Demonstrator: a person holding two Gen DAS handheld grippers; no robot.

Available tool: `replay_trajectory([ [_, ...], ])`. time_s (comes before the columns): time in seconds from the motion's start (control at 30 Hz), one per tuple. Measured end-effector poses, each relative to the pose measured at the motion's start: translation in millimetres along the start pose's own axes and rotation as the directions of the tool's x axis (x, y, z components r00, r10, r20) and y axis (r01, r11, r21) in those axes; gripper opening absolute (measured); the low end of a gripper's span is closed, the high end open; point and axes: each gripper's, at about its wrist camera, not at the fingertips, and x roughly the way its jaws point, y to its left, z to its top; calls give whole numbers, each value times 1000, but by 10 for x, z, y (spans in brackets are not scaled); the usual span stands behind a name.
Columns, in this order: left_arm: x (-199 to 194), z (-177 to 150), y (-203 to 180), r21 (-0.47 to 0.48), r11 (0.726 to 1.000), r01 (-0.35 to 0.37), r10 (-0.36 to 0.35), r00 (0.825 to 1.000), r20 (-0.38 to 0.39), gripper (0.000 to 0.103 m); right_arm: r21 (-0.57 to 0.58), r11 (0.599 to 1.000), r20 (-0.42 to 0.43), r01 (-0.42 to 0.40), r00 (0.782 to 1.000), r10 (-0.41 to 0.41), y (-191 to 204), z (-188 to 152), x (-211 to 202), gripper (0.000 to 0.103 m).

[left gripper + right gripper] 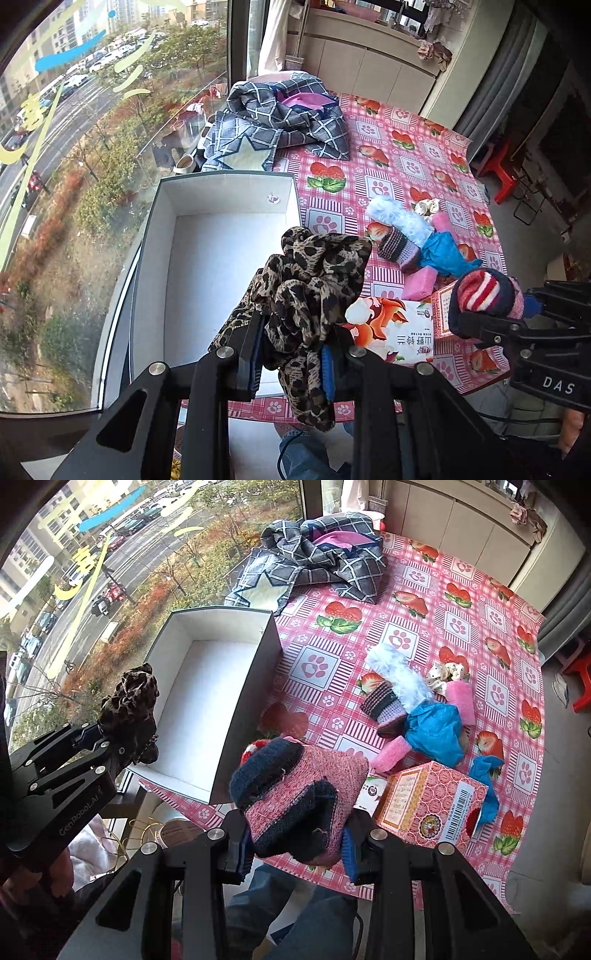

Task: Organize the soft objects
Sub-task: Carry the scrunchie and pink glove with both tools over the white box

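My left gripper (pixel 293 363) is shut on a leopard-print scrunchie (pixel 314 280), held above the near right corner of the empty white box (pixel 207 266). It shows from the side in the right wrist view (pixel 129 705). My right gripper (pixel 295 843) is shut on a pink, navy and red knit sock (pixel 295 794), held above the table's near edge, right of the box (pixel 207 686). The sock also shows in the left wrist view (pixel 484 295). A pile of soft items lies on the table: a white fluffy piece (pixel 399 672), a striped sock (pixel 384 705), blue cloth (pixel 436 731), pink pieces (pixel 461 698).
A pink patterned carton (pixel 424 805) and a flat packet (pixel 395 328) lie near the front edge. A grey checked blanket (pixel 280 118) is heaped at the far end of the pink strawberry tablecloth (pixel 424 627). A large window is on the left.
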Motion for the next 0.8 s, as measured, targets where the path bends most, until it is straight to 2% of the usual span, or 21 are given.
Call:
replay_trajectory([
  [0.8, 41, -55, 414, -115, 991, -69, 66, 997, -35, 27, -149, 988, -38, -46, 998, 41, 580, 169, 175, 39],
])
